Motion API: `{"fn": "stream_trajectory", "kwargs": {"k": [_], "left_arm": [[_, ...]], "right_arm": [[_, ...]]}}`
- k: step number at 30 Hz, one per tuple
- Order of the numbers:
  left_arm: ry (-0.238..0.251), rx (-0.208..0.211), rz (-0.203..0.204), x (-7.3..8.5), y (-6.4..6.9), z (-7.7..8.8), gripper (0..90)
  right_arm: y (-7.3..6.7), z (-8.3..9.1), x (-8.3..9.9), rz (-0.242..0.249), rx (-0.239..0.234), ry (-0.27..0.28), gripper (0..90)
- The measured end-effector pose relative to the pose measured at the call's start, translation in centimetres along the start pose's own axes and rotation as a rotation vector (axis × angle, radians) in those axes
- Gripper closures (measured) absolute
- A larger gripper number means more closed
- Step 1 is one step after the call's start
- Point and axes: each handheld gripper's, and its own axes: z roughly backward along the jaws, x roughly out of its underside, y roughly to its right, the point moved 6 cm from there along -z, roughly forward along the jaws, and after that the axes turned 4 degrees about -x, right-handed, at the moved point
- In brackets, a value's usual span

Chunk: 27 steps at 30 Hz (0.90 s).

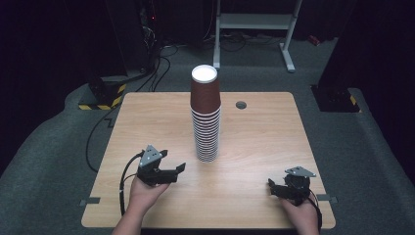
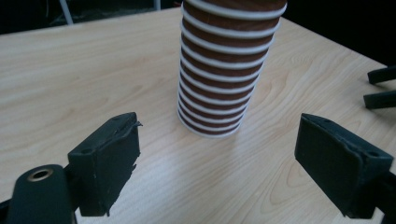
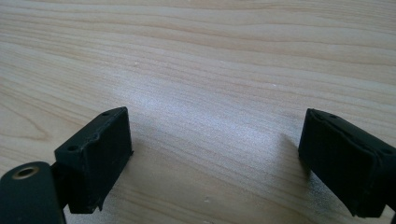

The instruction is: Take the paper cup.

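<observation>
A tall stack of brown paper cups (image 1: 205, 115) is standing upright near the middle of the wooden surface (image 1: 264, 142), a little toward its far edge, with the white-topped uppermost cup showing in the high view. The left tongs (image 1: 172, 160) are hovering near the front-left corner with their jaws spread wide and holding nothing, and their own view is showing the white-rimmed base of the stack (image 2: 224, 70) ahead between the jaws. The right tongs (image 1: 272, 186) are sitting near the front-right corner, jaws likewise apart and empty, and their view is looking down on bare wood grain (image 3: 210, 84).
</observation>
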Motion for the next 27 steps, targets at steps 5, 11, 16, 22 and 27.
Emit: {"fn": "stream_trajectory", "kwargs": {"k": [5, 11, 16, 22, 27], "left_arm": [[0.034, 0.001, 0.003, -1.3, 0.5, 0.7, 14.4], [0.05, 0.006, 0.0, -2.3, 0.6, 1.1, 15.0], [0.082, 0.006, -0.017, -3.1, 0.8, 1.7, 15.0], [0.147, 0.01, 0.004, -4.2, 0.6, 2.4, 15.0], [0.18, 0.003, -0.013, -4.9, 0.7, 2.5, 14.7]], "right_arm": [[0.0, 0.0, 0.0, 0.004, -0.004, -0.001, 9.2], [-0.1, 0.0, 0.0, 0.006, -0.008, -0.003, 9.0], [-0.1, 0.0, 0.0, 0.012, -0.015, -0.004, 8.9], [-0.1, 0.0, 0.0, 0.014, -0.02, -0.004, 8.8], [-0.1, -0.1, -0.1, 0.026, -0.027, -0.004, 8.7]]}}
